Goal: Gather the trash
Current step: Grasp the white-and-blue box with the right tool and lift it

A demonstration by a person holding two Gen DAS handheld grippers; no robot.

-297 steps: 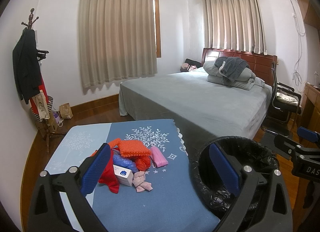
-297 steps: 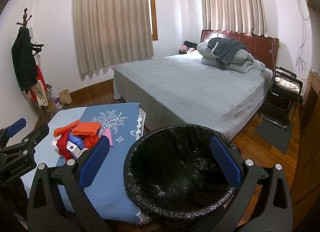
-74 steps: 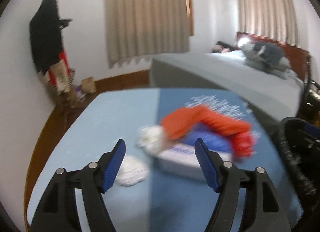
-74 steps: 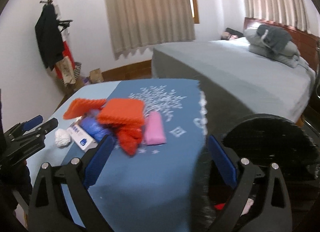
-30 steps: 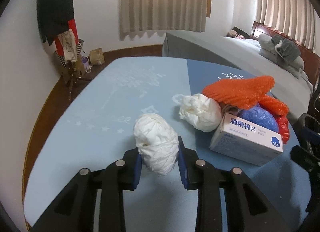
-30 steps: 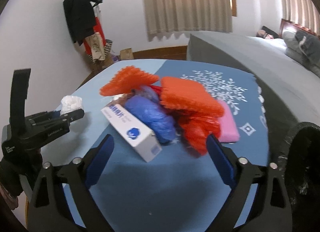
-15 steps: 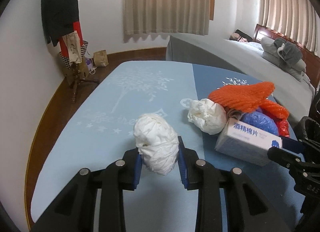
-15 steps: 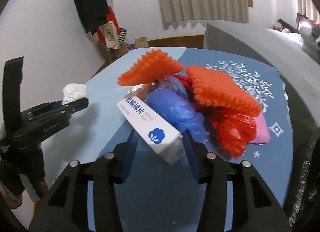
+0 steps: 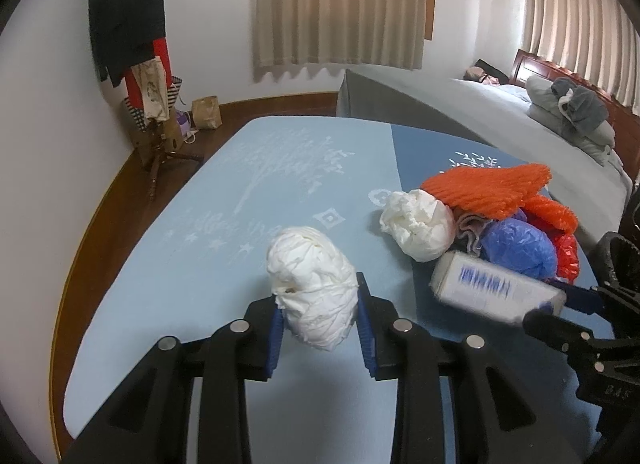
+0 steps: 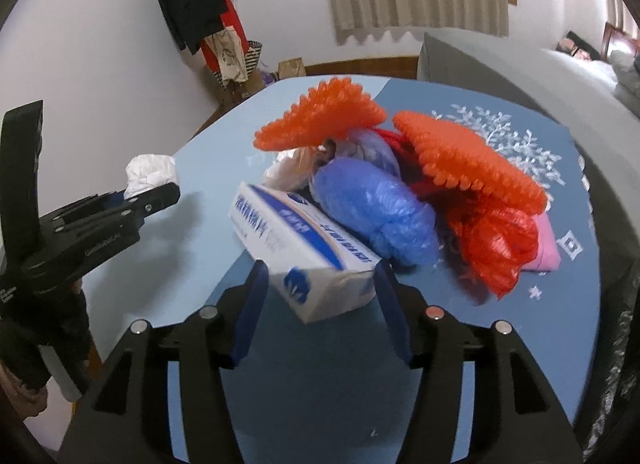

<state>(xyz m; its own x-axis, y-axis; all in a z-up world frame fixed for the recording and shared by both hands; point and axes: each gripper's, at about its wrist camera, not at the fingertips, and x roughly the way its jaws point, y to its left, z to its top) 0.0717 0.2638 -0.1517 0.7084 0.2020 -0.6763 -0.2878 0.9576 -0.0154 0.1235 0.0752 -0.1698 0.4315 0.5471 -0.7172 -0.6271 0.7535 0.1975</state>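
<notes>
My left gripper is shut on a white crumpled paper wad and holds it just above the blue table cover. My right gripper is shut on a white and blue box at the near end of the trash pile; the box also shows blurred in the left wrist view. The pile holds a second white wad, a blue plastic bag, orange foam nets, a red bag and a pink item.
A black-lined trash bin stands off the table's right edge. A grey bed lies behind the table. A coat stand with clothes and bags stands at the left wall.
My right gripper has closed on the box and lifted its near end. My left gripper still holds the white wad and has risen slightly.
</notes>
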